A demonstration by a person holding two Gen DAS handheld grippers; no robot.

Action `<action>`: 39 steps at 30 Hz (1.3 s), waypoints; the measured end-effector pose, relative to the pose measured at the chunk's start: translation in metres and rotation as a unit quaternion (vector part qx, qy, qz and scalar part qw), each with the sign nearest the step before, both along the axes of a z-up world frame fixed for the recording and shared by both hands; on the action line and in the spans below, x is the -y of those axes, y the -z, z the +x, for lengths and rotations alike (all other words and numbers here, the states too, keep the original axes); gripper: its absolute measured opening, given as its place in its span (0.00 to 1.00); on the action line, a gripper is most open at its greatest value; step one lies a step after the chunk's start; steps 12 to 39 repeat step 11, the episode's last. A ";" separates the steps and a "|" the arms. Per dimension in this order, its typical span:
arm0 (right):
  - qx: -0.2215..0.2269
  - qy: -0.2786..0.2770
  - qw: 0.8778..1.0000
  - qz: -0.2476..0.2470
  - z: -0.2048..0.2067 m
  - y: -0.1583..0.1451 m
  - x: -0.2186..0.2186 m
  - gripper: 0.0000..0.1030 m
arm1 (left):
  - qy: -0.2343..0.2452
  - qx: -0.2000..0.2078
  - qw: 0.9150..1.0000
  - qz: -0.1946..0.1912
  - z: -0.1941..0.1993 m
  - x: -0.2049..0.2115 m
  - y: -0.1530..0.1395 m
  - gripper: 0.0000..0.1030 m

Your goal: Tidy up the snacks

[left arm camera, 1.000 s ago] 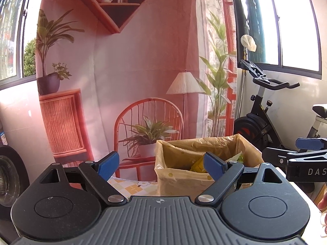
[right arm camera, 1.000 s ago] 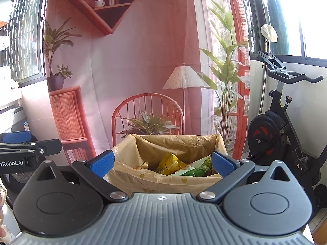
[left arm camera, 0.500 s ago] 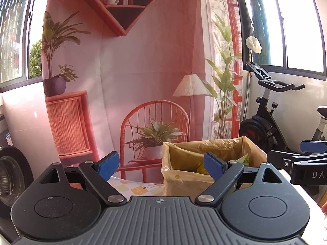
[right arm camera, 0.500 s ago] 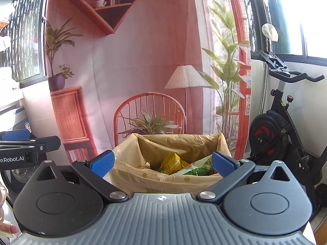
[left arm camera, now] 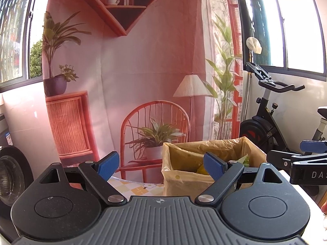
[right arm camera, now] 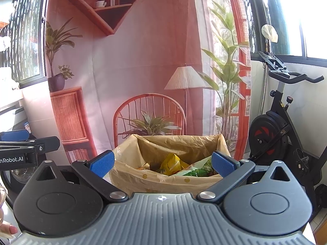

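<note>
The left gripper (left arm camera: 161,166) stands wide open and holds nothing. The right gripper (right arm camera: 162,163) is also wide open and empty. The box (right arm camera: 143,176), lined with a tan bag, sits on the desk (left arm camera: 132,187) just beyond both grippers. Snacks (right arm camera: 172,162) lie inside it: a yellow packet and a green one. Seen from the right, the left gripper shows the writing "nRobot.AI"; seen from the left, the right one reads "DAS".

My left gripper (left arm camera: 161,166) and right gripper (right arm camera: 162,163) are showing black bodies with blue pads; the box liner (right arm camera: 163,178) is looking tan with yellow dots; inside, a yellow packet (right arm camera: 171,163) and a green packet (right arm camera: 199,171) are lying; the bench cloth (left arm camera: 134,187) is showing yellow-and-white checks.
</note>
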State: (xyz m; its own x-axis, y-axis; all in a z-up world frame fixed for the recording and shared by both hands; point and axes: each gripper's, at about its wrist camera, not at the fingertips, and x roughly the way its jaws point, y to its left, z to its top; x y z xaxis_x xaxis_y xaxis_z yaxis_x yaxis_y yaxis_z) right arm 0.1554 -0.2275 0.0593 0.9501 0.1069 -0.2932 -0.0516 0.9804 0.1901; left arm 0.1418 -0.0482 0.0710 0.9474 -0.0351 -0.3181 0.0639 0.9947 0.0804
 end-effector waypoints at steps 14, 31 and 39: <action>0.000 0.000 1.000 0.000 0.000 -0.002 -0.001 1.00 | -0.008 0.000 1.000 -0.003 0.001 -0.002 -0.002 0.88; 0.000 0.000 1.000 0.000 0.000 -0.002 -0.001 1.00 | -0.008 0.000 1.000 -0.003 0.001 -0.002 -0.002 0.88; 0.000 0.000 1.000 0.000 0.000 -0.002 -0.001 1.00 | -0.008 0.000 1.000 -0.003 0.001 -0.002 -0.002 0.88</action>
